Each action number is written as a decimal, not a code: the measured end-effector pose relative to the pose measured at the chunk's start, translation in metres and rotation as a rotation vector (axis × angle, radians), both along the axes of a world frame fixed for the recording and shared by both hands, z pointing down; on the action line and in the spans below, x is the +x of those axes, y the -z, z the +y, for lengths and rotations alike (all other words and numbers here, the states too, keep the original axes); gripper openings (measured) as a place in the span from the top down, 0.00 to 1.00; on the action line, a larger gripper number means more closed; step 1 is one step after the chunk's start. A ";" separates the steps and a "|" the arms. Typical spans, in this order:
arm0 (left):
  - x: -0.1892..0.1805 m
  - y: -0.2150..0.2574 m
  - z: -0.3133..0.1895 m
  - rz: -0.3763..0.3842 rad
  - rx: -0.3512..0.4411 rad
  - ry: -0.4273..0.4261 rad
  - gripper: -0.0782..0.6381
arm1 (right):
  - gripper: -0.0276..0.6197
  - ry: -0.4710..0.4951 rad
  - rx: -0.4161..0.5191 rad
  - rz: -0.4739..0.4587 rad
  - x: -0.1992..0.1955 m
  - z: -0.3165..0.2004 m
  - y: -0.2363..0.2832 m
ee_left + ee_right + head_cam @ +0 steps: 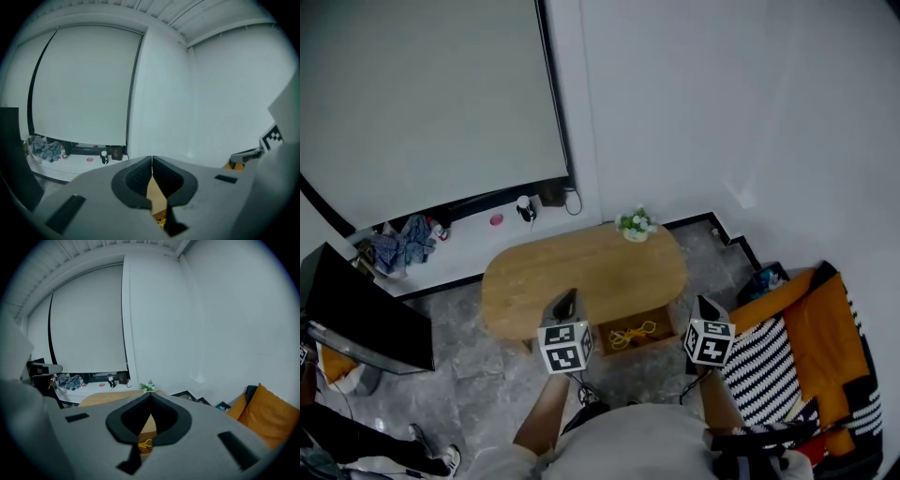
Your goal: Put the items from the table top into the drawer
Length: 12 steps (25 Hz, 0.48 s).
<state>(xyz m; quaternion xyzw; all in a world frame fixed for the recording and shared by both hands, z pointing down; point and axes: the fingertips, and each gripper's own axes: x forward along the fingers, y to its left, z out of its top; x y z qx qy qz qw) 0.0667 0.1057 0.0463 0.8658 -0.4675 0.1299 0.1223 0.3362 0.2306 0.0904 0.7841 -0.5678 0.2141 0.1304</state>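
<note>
1. Only the head view shows the whole open drawer (605,339) under the table's (581,272) near edge — a yellow cord (630,332) lies inside.
2. Left tool (152,174) and right tool (150,404) — both pressed together, empty.
3. Potted plant (635,224) at the far edge; grey stone floor (469,366).

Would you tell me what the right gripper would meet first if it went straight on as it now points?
The right gripper would likely meet the wooden table top, near the small potted plant; depth is hard to judge.
</note>
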 end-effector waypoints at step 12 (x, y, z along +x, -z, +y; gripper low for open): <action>0.010 -0.002 0.000 -0.012 0.001 -0.005 0.88 | 0.97 0.022 0.002 0.059 0.000 -0.007 0.010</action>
